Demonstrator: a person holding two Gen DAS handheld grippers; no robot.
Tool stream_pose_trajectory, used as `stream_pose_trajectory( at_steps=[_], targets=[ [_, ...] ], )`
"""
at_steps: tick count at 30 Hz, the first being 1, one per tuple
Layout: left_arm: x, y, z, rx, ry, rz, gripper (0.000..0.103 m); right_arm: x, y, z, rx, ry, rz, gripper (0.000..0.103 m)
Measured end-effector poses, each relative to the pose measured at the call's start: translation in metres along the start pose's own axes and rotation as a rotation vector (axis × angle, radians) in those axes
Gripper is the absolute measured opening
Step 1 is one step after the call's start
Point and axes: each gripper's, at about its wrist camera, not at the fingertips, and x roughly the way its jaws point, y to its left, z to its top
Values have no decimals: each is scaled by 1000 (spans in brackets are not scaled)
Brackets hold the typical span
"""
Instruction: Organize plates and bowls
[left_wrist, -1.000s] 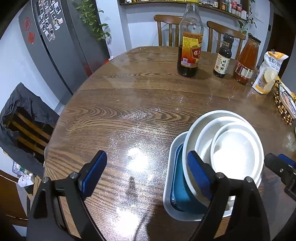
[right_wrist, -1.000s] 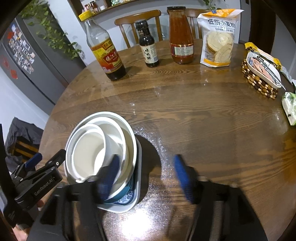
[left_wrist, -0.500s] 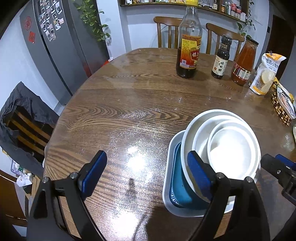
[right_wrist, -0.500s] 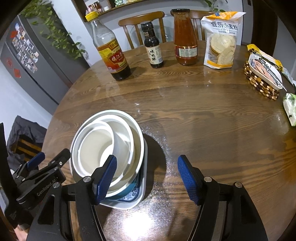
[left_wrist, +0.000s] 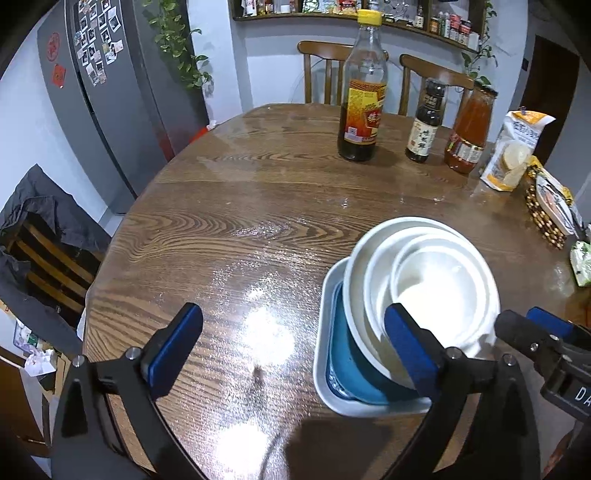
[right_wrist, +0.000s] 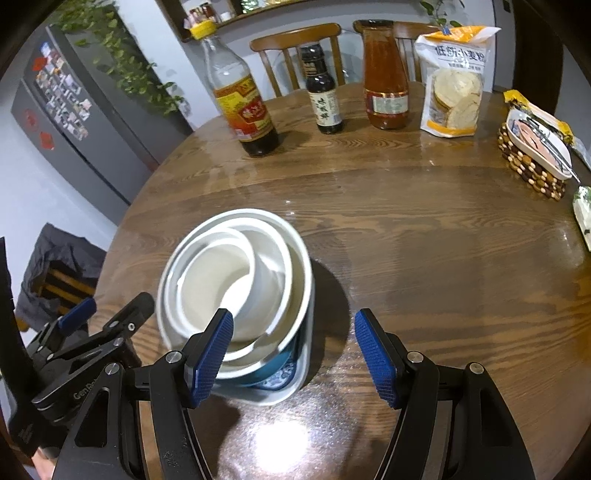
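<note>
A stack of white bowls (left_wrist: 424, 280) sits nested, tilted, on a blue bowl (left_wrist: 351, 369) inside a white rectangular plate (left_wrist: 325, 369) near the table's front edge. The stack also shows in the right wrist view (right_wrist: 236, 284), with the plate (right_wrist: 291, 387) beneath. My left gripper (left_wrist: 291, 350) is open and empty, its right finger in front of the stack's left side. My right gripper (right_wrist: 295, 358) is open and empty, its left finger in front of the stack. Each gripper shows at the other view's edge.
On the round wooden table (left_wrist: 240, 206) at the back stand a tall sauce bottle (left_wrist: 362, 96), a small dark bottle (left_wrist: 424, 122), an orange jar (left_wrist: 469, 133) and a flour bag (left_wrist: 513, 151). A beaded basket (right_wrist: 532, 162) sits at right. Chairs and a fridge (left_wrist: 110, 92) surround.
Both grippers have pulled back and up a little from the stack, widening the view. The bowls and plate have not moved.
</note>
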Motion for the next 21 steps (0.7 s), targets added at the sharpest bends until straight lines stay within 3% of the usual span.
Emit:
stream_pose_trajectory(
  at_steps=[5, 9, 21],
  targets=[
    [-18, 0, -9, 31, -21, -32, 102, -16, 5, -11, -48, -18, 37, 71],
    [-29, 4, -15, 35, -25, -47, 102, -28, 6, -20, -73, -38, 47, 86],
    [-51, -1, -23, 51, -21, -80, 102, -42, 5, -41, -130, -37, 46, 90]
  ],
)
